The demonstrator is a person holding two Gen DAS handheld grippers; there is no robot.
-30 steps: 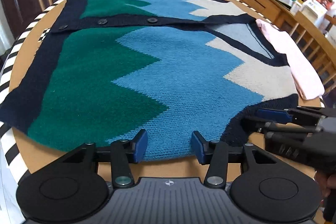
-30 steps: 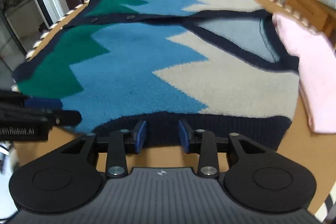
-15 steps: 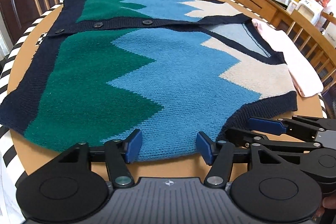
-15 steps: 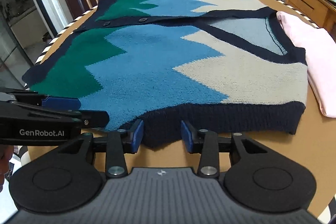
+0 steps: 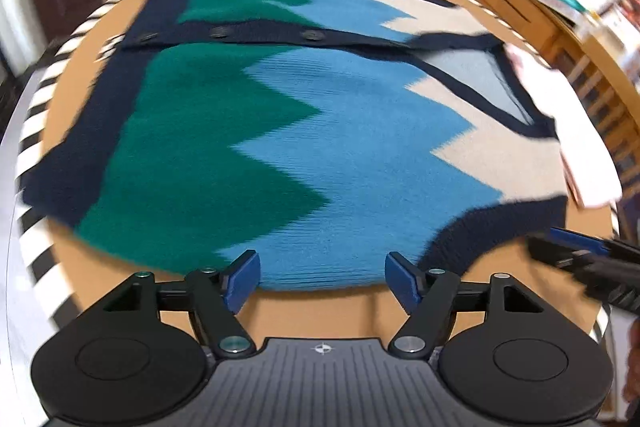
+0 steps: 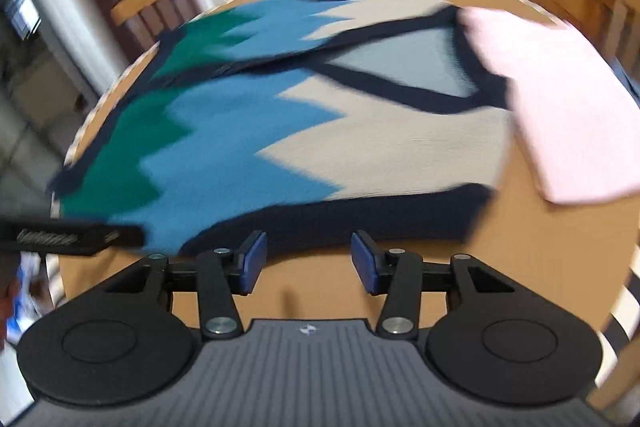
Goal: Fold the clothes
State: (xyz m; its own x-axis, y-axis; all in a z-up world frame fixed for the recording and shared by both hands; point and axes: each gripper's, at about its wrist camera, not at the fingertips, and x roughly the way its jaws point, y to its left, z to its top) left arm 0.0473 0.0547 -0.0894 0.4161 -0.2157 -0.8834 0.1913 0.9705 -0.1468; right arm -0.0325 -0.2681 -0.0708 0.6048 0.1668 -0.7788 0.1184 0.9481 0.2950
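Left gripper (image 5: 322, 277) sits at the near edge of the round table (image 5: 320, 303), jaws opening, blue pads apart with nothing pinched — the cardigan's blue hem lies just beyond the tips, not pressed by either pad. Right gripper (image 6: 306, 261) same story: jaws opening, pads apart over bare tabletop, the navy ribbed band just ahead of them and untouched.

Knit cardigan (image 5: 304, 131) is spread flat and buttoned across most of the table, green-blue-cream zigzag with navy trim, V-neck toward the right edge, bottom band toward the left edge where it reaches the striped rim. Folded pink garment (image 6: 560, 107) lies along the right edge, touching or just overlapping the cardigan's neck side — blur makes it hard to say which.

Handling, as a judgement: soft, limp, fairly thick knit; light enough for one pinch but it will sag and stretch if lifted from a single point. Surface looks grippy, not slippery; not fragile, though the buttons (image 5: 218, 33) and loose stitches could snag. Best holds are probably the navy ribbed bands along the near side — denser, double-ish fabric, less stretch — one gripper toward each end so the edge lifts evenly. Pinch deep enough to catch both layers, otherwise only the front panel comes up. Both views are motion-blurred, so fine detail is uncertain.
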